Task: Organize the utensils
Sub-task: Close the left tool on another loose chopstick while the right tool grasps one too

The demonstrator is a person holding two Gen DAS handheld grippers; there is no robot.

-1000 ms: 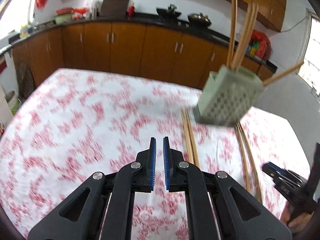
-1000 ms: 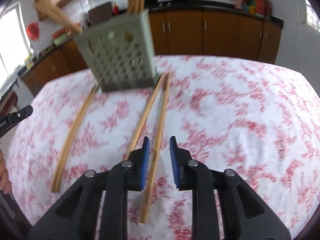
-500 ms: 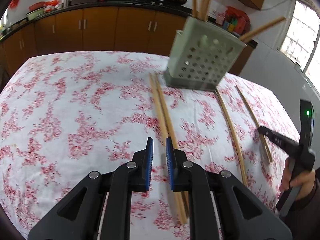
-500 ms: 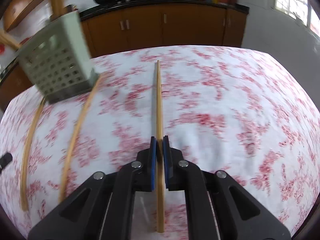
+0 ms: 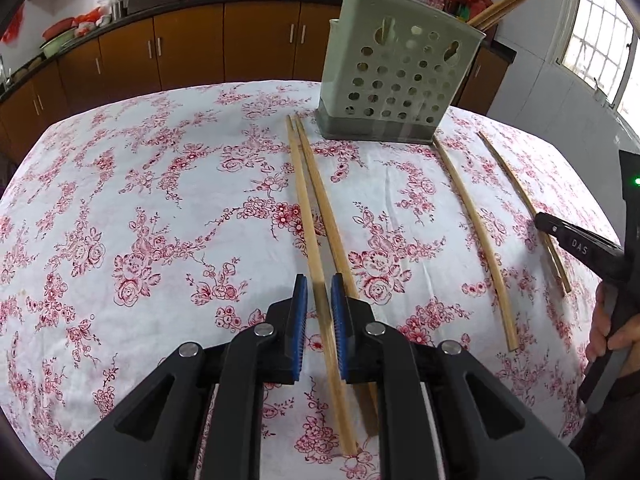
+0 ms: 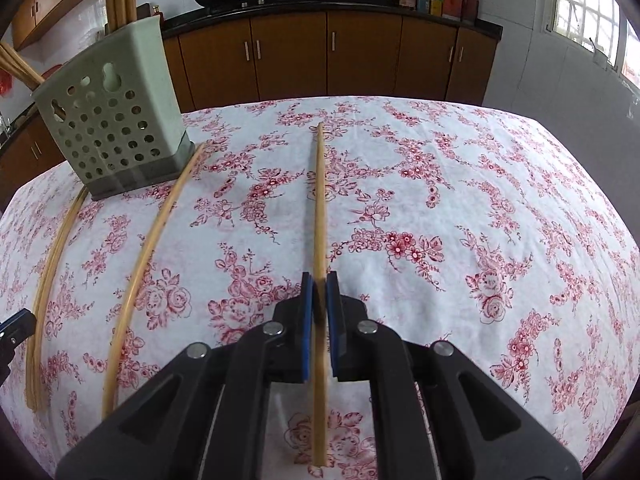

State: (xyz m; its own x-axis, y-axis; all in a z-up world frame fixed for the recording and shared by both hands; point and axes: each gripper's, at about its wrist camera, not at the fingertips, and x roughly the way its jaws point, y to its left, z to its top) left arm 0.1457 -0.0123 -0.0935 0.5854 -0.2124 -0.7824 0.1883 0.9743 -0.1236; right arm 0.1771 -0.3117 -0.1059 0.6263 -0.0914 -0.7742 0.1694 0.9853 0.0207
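A pale green perforated utensil holder (image 5: 394, 84) stands at the far side of the table with several chopsticks upright in it; it also shows in the right wrist view (image 6: 112, 120). Two wooden chopsticks (image 5: 310, 204) lie side by side in front of it. My left gripper (image 5: 319, 294) straddles the left one, jaws slightly apart, not clamped. Two more chopsticks (image 5: 472, 216) lie to the right. My right gripper (image 6: 319, 294) is shut on a single chopstick (image 6: 320, 200), the far-right one (image 5: 516, 192) in the left wrist view.
The table has a white cloth with red flowers (image 5: 140, 200). Brown kitchen cabinets (image 6: 328, 56) under a dark counter with pans run behind it. A window (image 5: 600, 32) is at the right. Two curved-looking chopsticks (image 6: 152, 248) lie left of my right gripper.
My left gripper moved right and down over the left pair of chopsticks. My right gripper shifted right, closed on the far-right chopstick and holds it steady now.
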